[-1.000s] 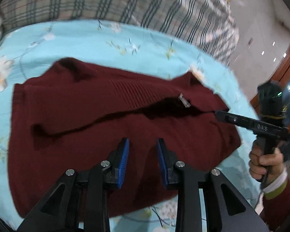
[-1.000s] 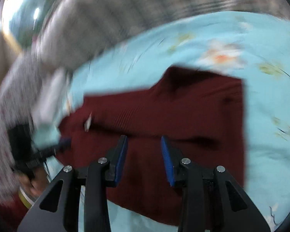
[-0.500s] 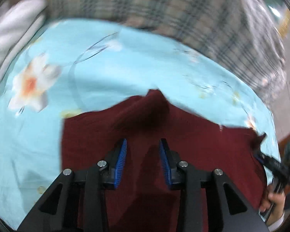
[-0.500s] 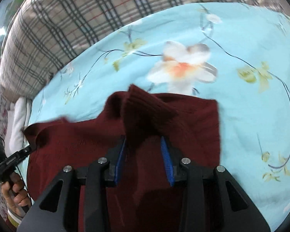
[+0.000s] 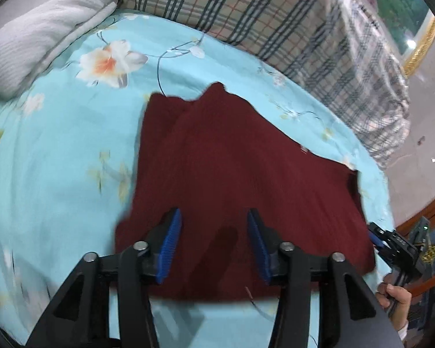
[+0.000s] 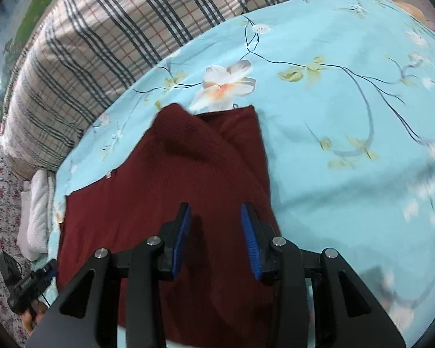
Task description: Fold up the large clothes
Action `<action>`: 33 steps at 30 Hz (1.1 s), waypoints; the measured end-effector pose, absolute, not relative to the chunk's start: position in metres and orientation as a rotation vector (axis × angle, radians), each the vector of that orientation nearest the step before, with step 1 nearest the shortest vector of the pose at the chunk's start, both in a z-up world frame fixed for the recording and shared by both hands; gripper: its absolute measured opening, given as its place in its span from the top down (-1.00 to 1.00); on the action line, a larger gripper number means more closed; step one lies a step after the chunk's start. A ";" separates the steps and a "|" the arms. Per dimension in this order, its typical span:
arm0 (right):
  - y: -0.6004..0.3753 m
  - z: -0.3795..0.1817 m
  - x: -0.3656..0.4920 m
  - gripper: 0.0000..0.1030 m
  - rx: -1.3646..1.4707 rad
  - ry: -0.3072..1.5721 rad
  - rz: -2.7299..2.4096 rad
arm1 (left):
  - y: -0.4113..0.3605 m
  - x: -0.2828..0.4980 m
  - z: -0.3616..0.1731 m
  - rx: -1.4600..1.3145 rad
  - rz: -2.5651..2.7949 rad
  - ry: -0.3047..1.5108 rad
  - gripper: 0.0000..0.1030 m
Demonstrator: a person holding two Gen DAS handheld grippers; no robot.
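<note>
Left hand-held gripper (image 5: 213, 243) hovers over the dark red sweater (image 5: 246, 179), jaws opening, nothing between them; right hand-held gripper (image 6: 216, 236) likewise, narrowly parted. Sweater lies folded mid-bed (image 5: 58, 159).

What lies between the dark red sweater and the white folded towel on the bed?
In the left wrist view, only bare blue floral bedsheet lies between the dark red sweater and the white folded towel.

We look steeply down from both wrists, close above the bed (image 5: 58, 159); both views share the maroon sweater (image 5: 232, 159).
</note>
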State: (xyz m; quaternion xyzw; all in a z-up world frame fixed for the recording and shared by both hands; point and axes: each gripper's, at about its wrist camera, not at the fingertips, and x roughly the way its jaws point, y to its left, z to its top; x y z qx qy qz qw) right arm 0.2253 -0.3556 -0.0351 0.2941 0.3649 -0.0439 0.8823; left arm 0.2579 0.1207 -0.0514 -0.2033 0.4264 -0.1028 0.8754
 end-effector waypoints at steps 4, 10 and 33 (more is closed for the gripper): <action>-0.337 -0.027 0.197 0.21 0.627 0.735 -0.030 | 0.112 0.214 -0.058 -0.472 -0.235 0.914 -0.22; -0.312 -0.030 0.173 0.20 0.643 0.753 0.041 | 0.100 0.198 -0.086 -0.580 -0.237 0.986 -0.34; -0.200 -0.029 0.277 0.73 0.458 0.874 0.312 | 0.119 0.278 -0.102 -0.744 -0.098 0.848 0.60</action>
